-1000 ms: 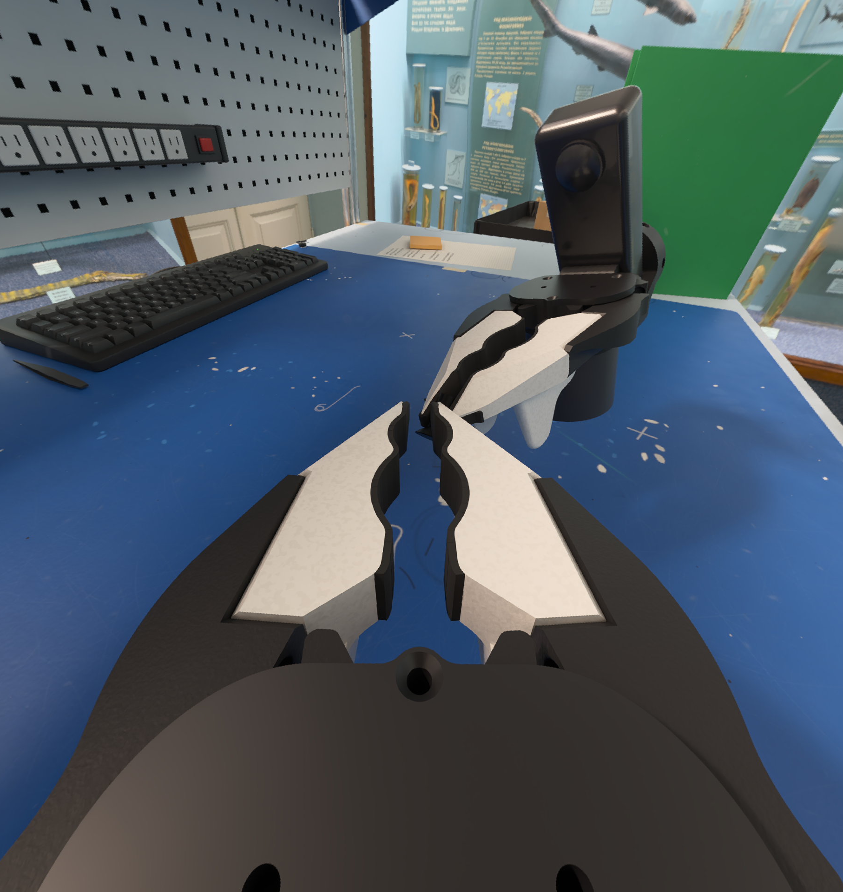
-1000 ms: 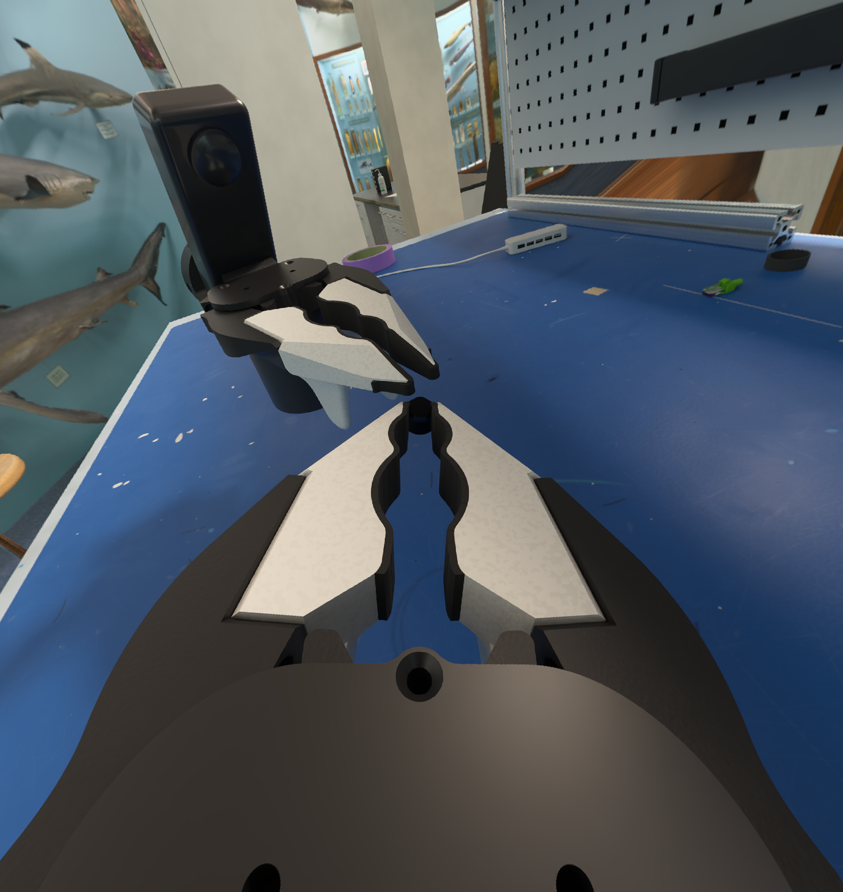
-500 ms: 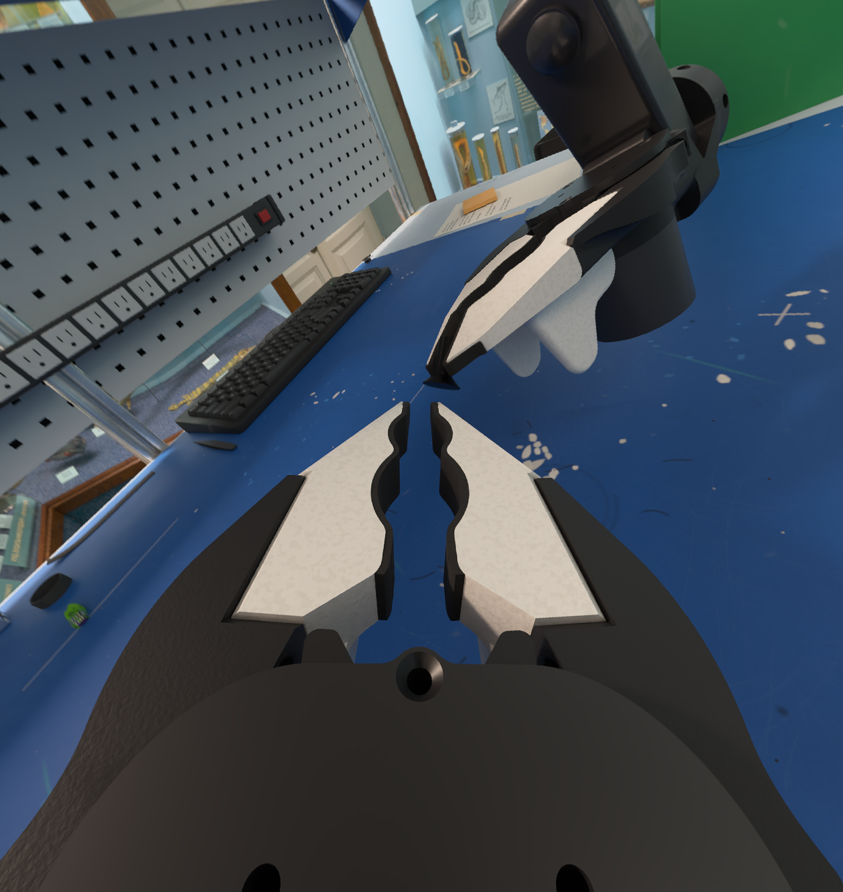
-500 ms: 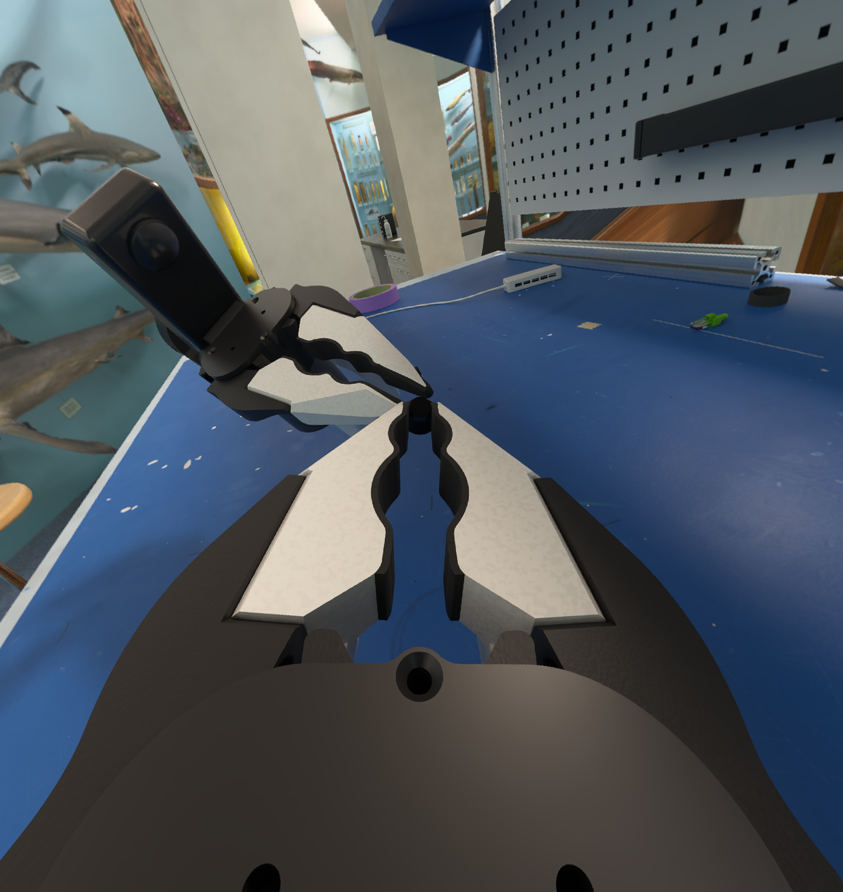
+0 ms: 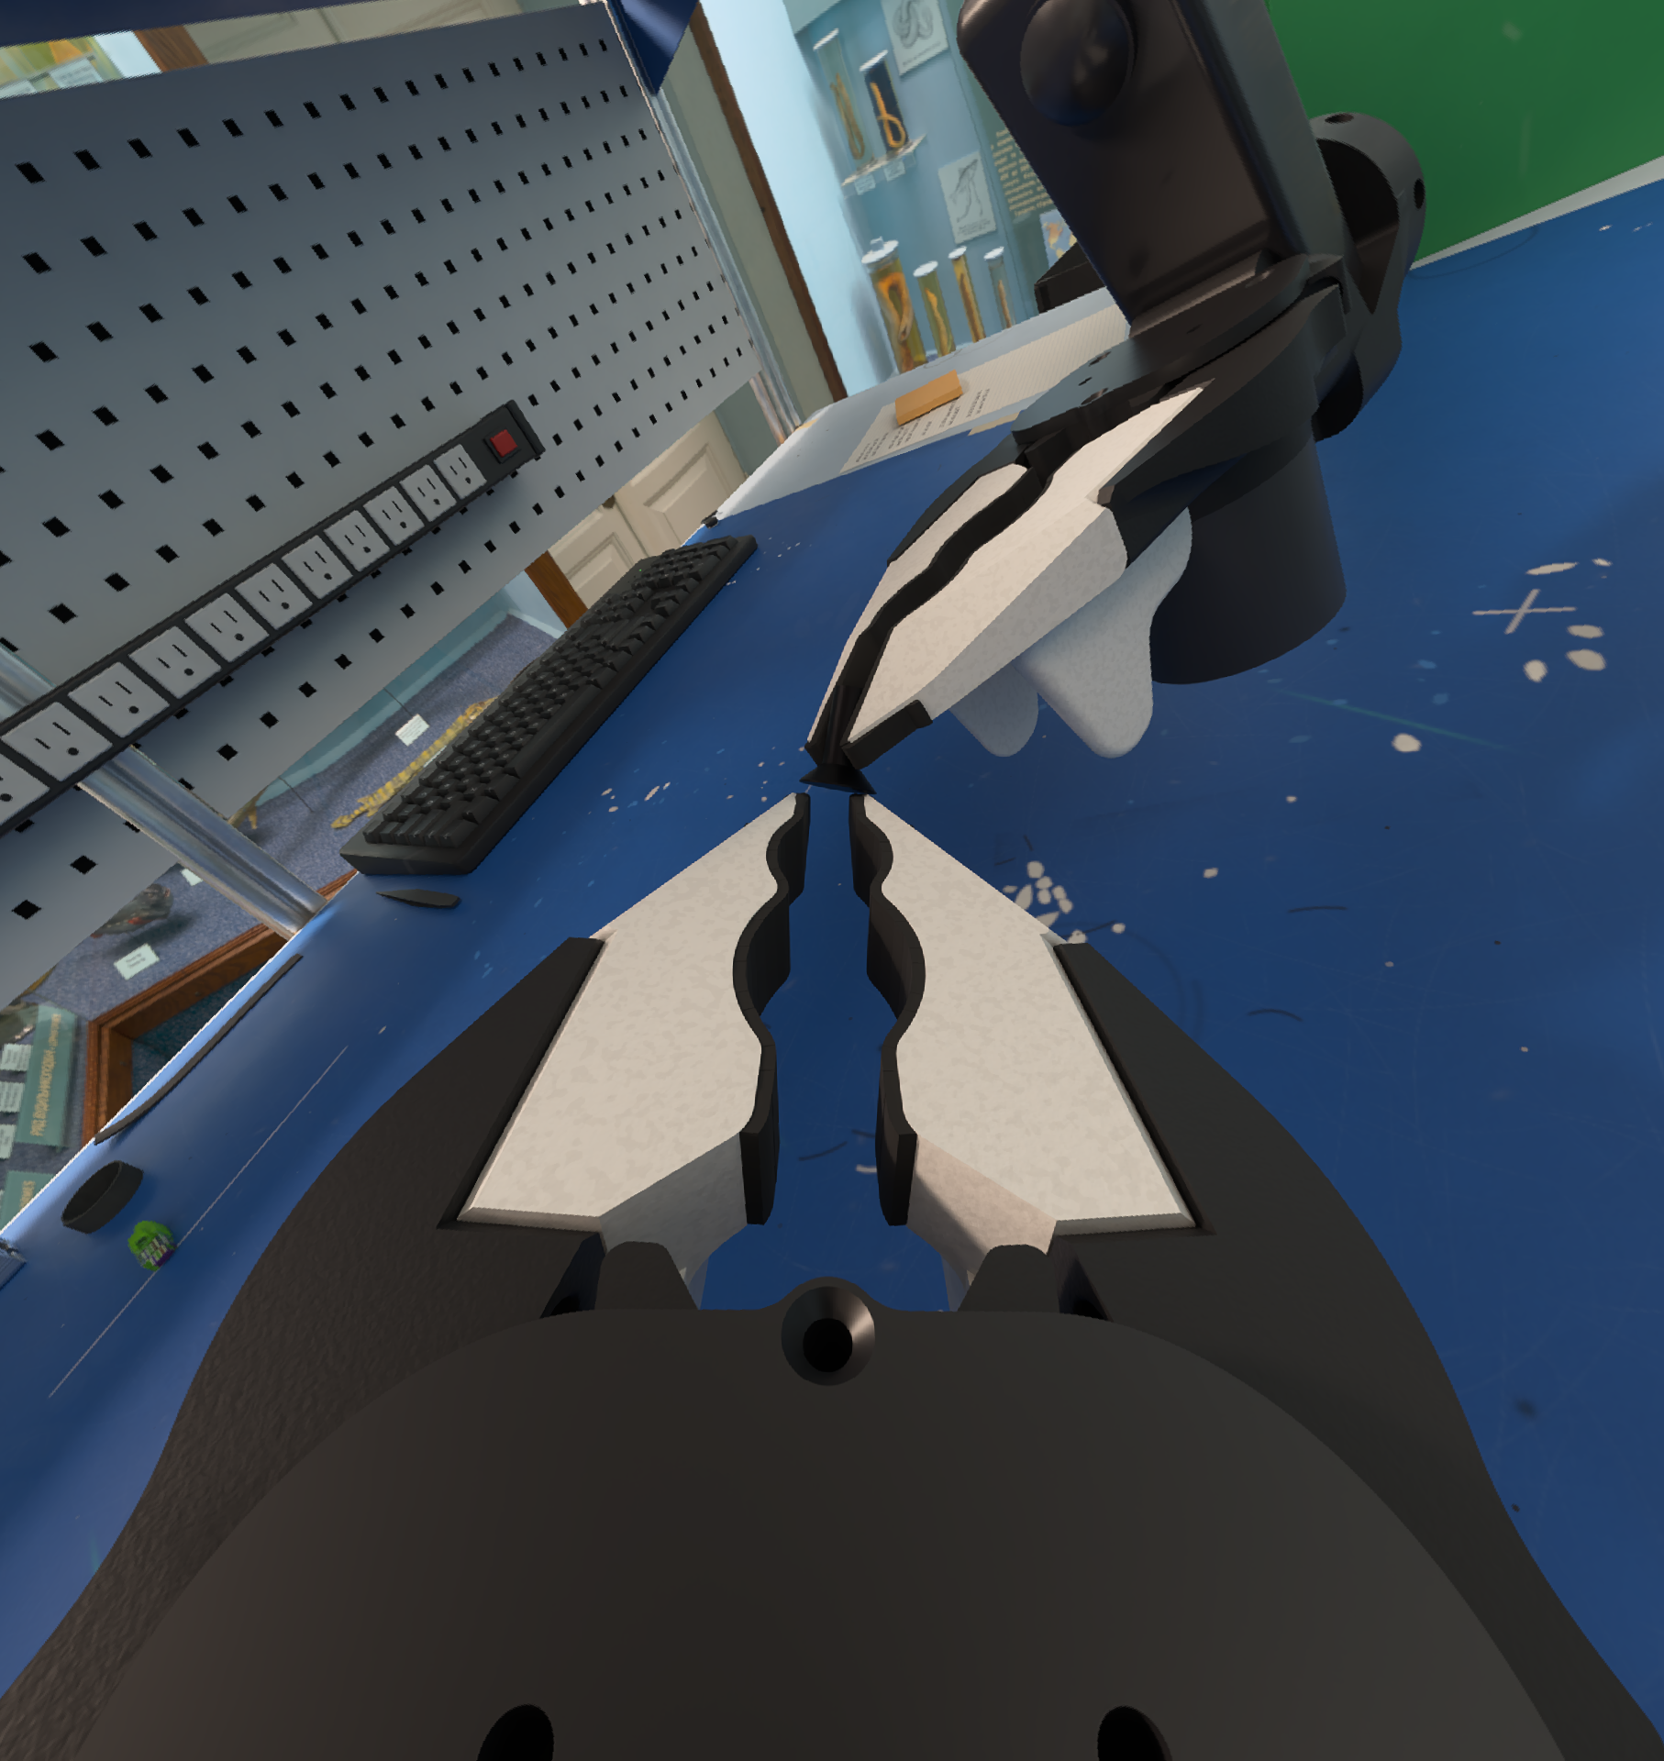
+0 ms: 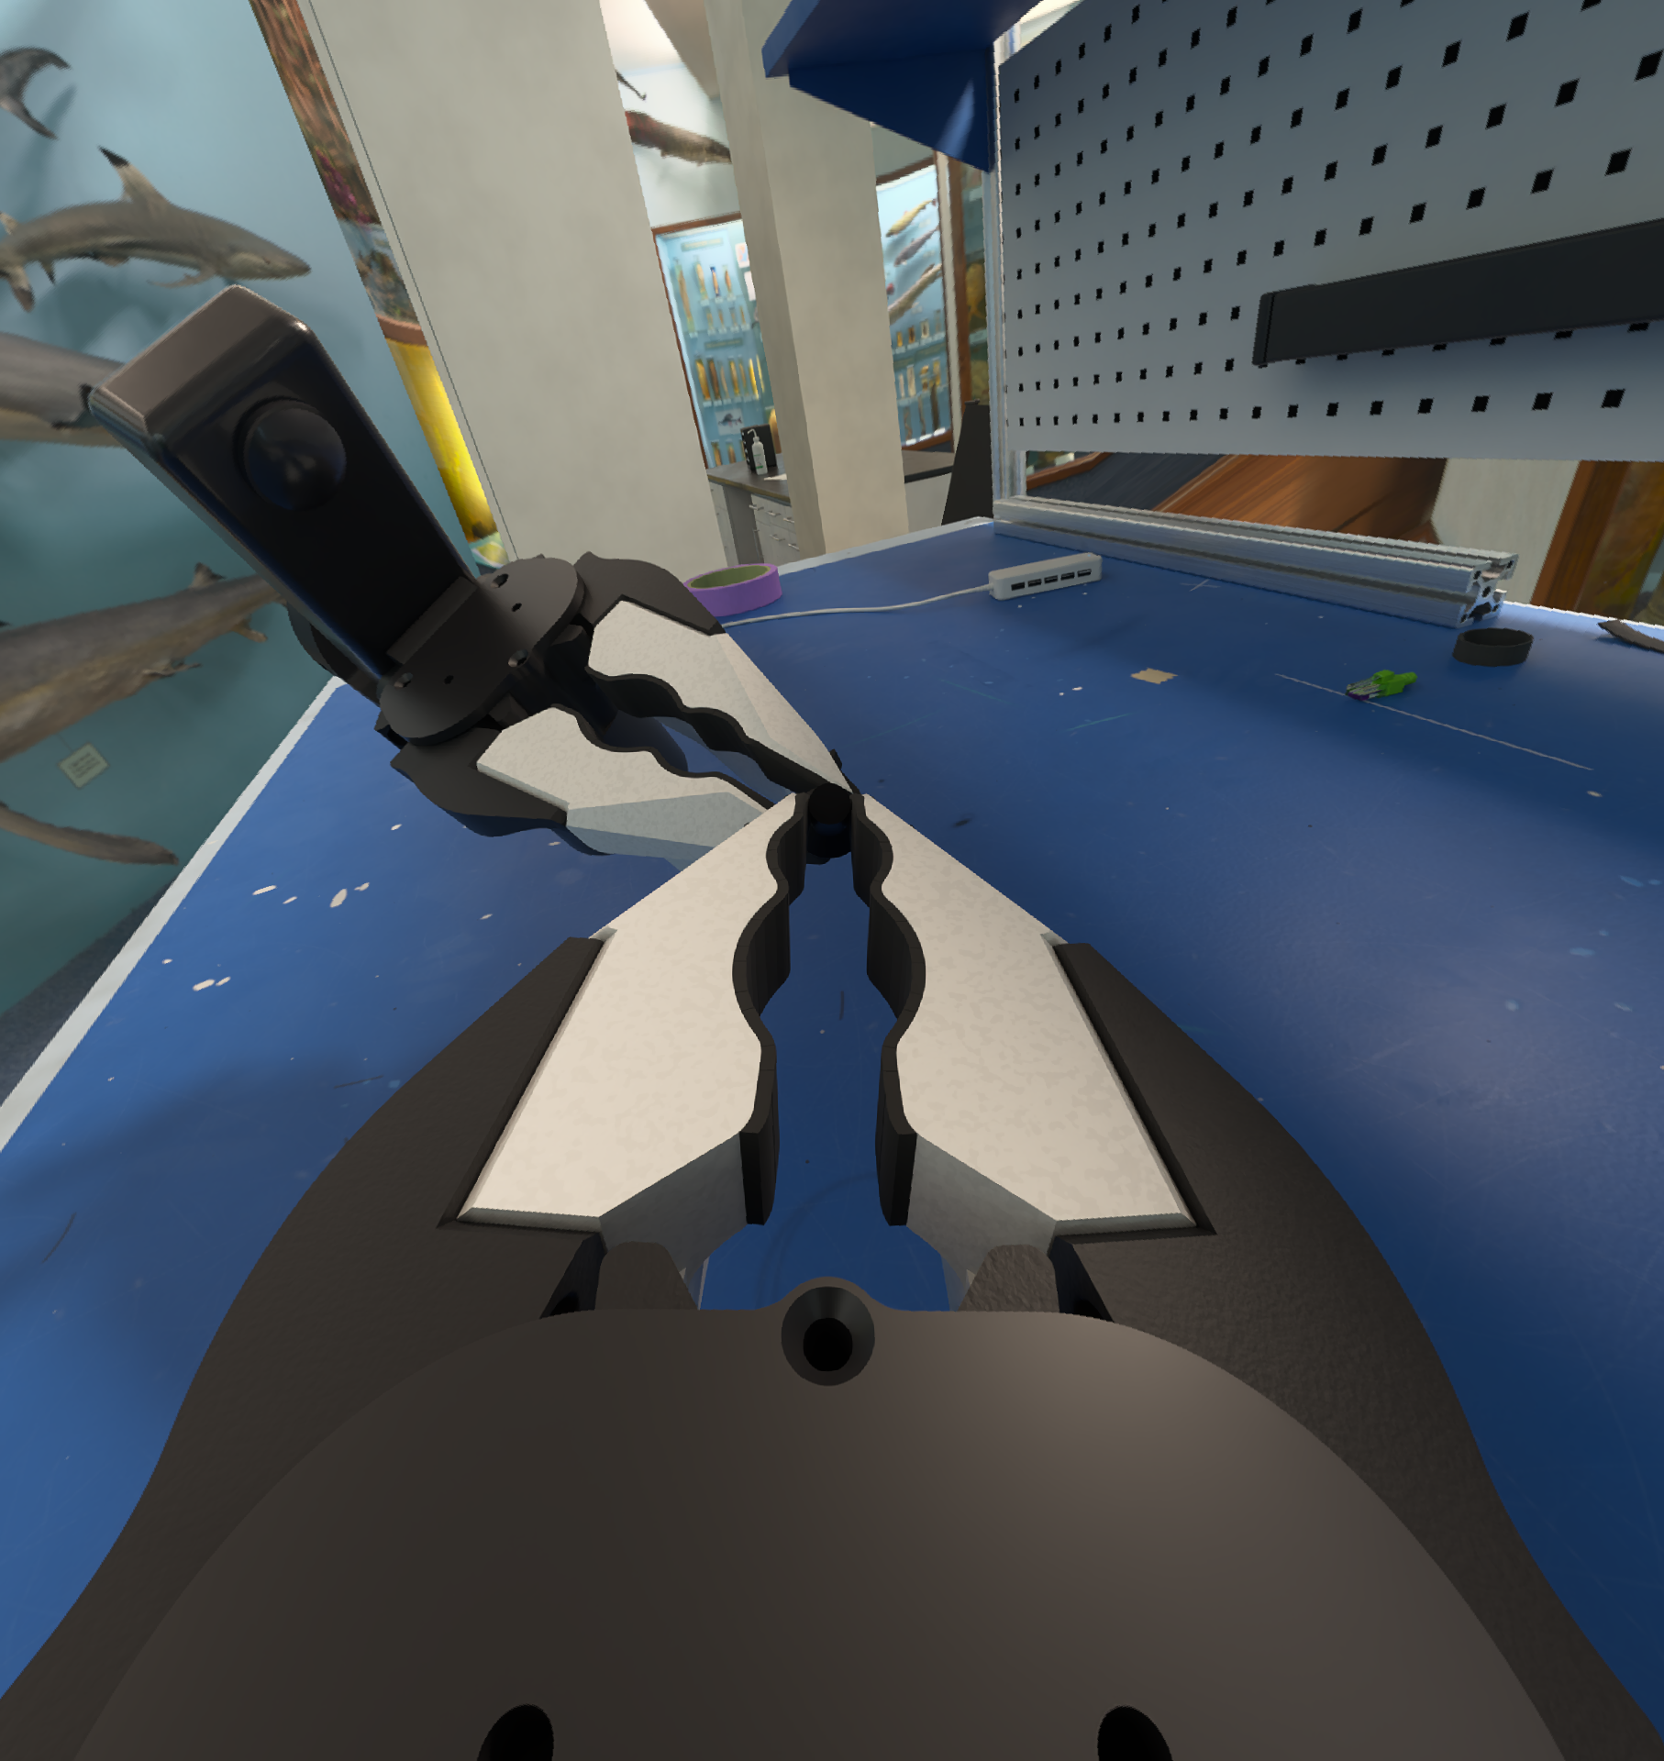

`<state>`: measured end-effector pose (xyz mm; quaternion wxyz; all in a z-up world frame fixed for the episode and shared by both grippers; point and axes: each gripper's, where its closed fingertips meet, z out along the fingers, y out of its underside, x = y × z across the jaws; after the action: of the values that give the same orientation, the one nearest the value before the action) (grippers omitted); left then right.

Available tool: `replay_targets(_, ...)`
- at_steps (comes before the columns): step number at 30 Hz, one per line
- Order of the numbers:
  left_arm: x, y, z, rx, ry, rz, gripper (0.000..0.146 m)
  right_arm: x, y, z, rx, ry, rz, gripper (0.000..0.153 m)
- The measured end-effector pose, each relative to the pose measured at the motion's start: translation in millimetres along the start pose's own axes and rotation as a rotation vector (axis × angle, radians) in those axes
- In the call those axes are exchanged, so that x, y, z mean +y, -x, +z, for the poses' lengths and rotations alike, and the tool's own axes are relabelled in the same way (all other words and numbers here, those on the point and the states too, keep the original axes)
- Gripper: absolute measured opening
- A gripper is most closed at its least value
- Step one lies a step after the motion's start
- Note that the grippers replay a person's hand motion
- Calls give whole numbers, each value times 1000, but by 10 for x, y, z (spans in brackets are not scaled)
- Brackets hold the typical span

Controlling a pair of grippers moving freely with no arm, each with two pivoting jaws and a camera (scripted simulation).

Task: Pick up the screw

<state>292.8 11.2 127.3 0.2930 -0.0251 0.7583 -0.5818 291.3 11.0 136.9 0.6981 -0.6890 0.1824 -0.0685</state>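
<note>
Black and small, the screw sits pinched between the tips of the right hand-held gripper, whose jaws are closed on it down to a narrow slit. In the left wrist view it shows as a dark flared head just below those tips, clear of the blue desk. The left hand-held gripper points at it from 6 o'clock, jaws slightly parted and holding nothing, its tips just short of the screw. A black keyboard lies at 10 o'clock, below a power strip on the grey pegboard.

Risk: the hold appears to be at the extreme fingertips only. If the left tips nudge the head, or the right jaws ease off before another grip is secure, the screw would probably drop and roll on the desk.
</note>
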Motion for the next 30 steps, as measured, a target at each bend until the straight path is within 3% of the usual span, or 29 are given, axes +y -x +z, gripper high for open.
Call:
replay_targets(16,59,-57,-15,-11,50,121,8,98,31,-1,-34,64,-23,8)
replay_targets(30,58,-39,25,-22,51,111,8,44,-7,-18,-38,23,43,8)
